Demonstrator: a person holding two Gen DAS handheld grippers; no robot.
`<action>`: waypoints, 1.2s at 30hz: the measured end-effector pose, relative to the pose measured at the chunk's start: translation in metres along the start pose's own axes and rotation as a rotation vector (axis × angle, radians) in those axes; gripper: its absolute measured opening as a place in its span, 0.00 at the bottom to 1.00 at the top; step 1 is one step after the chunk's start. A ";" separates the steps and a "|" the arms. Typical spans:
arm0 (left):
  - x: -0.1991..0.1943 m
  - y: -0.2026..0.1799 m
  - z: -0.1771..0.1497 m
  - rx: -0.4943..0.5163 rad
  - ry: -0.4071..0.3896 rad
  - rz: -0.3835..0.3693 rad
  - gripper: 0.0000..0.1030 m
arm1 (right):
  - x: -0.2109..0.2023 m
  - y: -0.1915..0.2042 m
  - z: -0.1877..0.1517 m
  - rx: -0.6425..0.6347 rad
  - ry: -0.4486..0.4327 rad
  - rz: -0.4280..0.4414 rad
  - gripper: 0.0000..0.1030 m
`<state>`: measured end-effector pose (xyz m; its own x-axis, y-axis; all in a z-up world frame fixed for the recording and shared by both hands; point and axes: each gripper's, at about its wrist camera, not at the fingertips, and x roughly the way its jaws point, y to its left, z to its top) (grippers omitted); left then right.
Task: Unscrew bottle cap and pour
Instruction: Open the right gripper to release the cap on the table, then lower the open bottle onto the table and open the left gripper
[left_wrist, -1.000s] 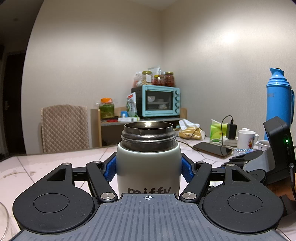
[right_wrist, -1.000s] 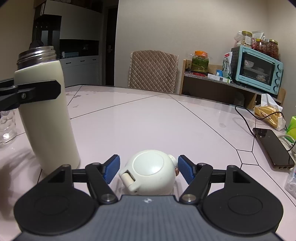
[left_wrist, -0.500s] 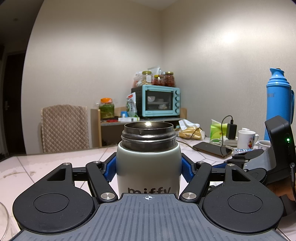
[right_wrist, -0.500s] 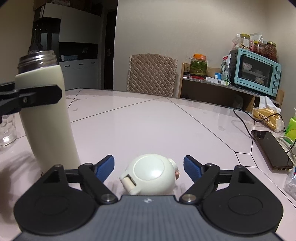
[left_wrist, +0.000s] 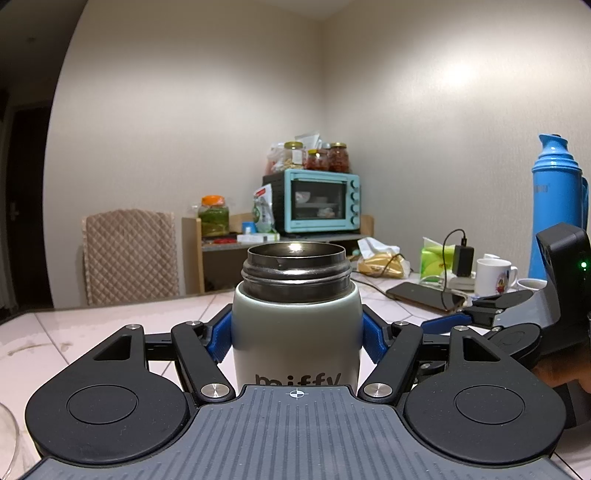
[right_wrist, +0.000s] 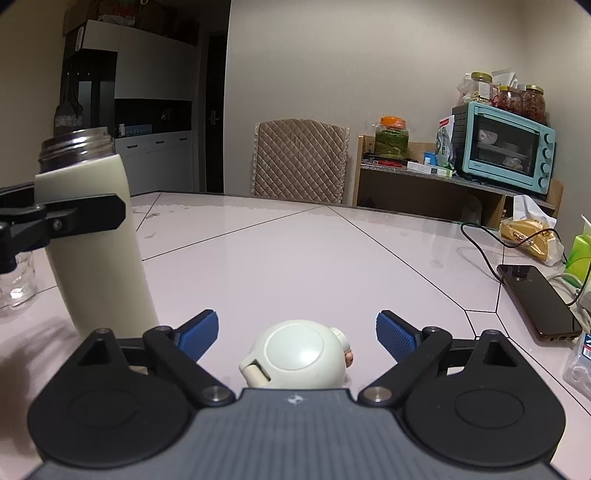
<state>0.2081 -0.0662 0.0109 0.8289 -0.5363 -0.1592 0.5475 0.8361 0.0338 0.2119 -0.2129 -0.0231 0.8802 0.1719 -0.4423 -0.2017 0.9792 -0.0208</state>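
The left gripper (left_wrist: 297, 338) clamped the upright cream steel-necked bottle (left_wrist: 295, 317); the right gripper (right_wrist: 297, 334) gaped wide around the freed rounded white cap (right_wrist: 297, 356) at six o'clock.

A: Item, right gripper (right_wrist: 297, 334): what differs from a second ago?

B: Its blue pads (right_wrist: 397, 336), then close beside the white cap (right_wrist: 301, 356), now stand wide apart, clear of it on both sides. The cap sits lower in the right wrist view, standing free on the table (right_wrist: 332, 258).

A: And in the left wrist view?

B: The right gripper (left_wrist: 443, 323) at the right edge sits slightly lower; one blue pad (left_wrist: 441, 322) now shows.
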 end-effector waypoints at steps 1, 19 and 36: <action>0.000 0.000 0.000 0.001 0.000 0.000 0.71 | 0.000 -0.001 0.000 0.002 -0.002 0.000 0.91; 0.000 -0.002 -0.003 -0.002 0.035 0.010 0.90 | -0.005 -0.004 0.001 0.013 -0.011 0.014 0.91; -0.006 -0.006 -0.001 -0.019 0.046 0.073 1.00 | -0.018 -0.004 0.002 0.016 -0.034 0.026 0.91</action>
<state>0.1997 -0.0680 0.0108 0.8602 -0.4679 -0.2025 0.4828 0.8752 0.0287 0.1979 -0.2195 -0.0135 0.8890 0.2006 -0.4117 -0.2180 0.9759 0.0048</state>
